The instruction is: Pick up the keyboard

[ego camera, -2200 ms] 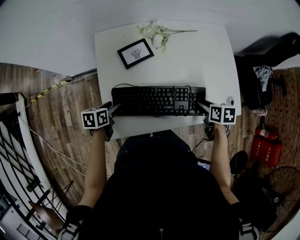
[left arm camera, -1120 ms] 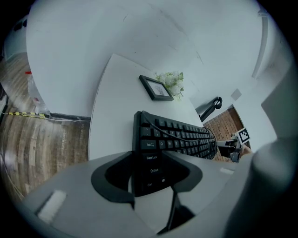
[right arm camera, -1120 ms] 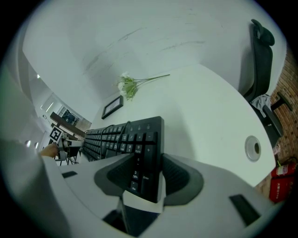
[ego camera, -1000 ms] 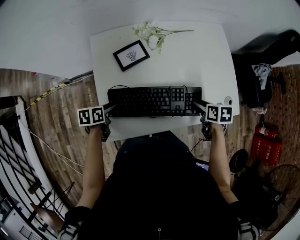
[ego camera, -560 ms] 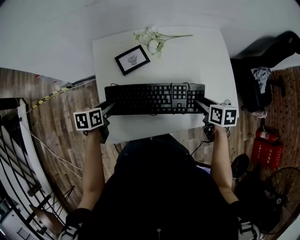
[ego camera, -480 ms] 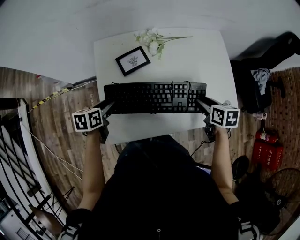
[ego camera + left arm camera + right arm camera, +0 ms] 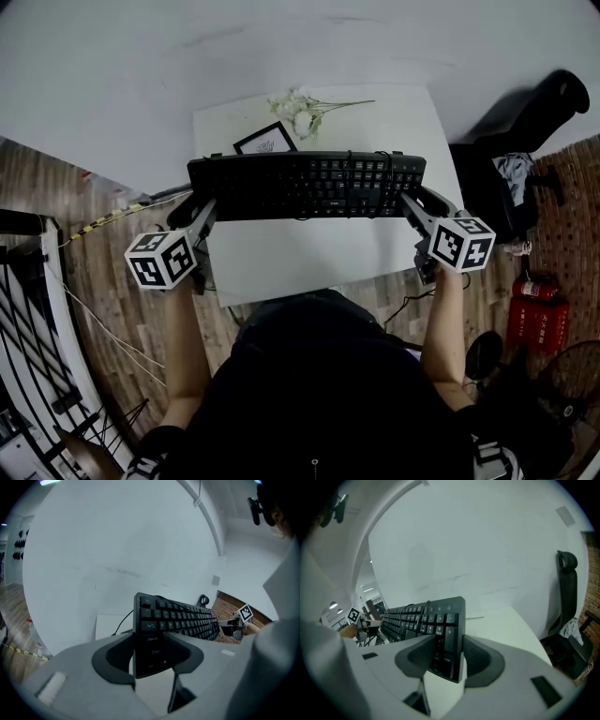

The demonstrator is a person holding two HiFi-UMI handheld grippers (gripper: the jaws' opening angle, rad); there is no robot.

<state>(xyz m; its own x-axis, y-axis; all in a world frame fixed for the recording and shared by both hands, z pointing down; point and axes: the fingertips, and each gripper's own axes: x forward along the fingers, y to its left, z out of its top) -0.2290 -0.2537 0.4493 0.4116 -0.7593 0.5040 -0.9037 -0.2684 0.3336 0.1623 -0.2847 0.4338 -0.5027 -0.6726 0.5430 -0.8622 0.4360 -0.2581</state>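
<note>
**Inspector:** Item under inspection?

**Assessor:** Black keyboard [image 7: 307, 185], keys up, held clear of the white table [image 7: 309, 258]. One short end sits in each set of jaws.

**Inspector:** Left end?

**Assessor:** In the left gripper view, the left gripper [image 7: 149, 651] pinches the Caps Lock corner. The end edge sits between the two dark pads, and both pads touch it. The rest of the board runs away beyond the jaws.

**Inspector:** Right end?

**Assessor:** The right gripper [image 7: 446, 656] clamps the number-pad end in the same way, one pad on each face.

**Inspector:** What does the head view add?

**Assessor:** It shows both grips at once, with the board spanning from one pair of jaws to the other. Beyond the board are a picture frame [image 7: 267, 142], partly hidden by the board's far edge, and a sprig of flowers [image 7: 305, 110]. Pad contact cannot be made out there.

**Inspector:** And only in the gripper views?

**Assessor:** The right gripper view shows a cable [image 7: 425, 609] lying across the keys and a black chair [image 7: 565, 597] off to the side of its jaws. The left gripper view shows the opposite marker cube [image 7: 244, 612] at the board's far end.
</note>
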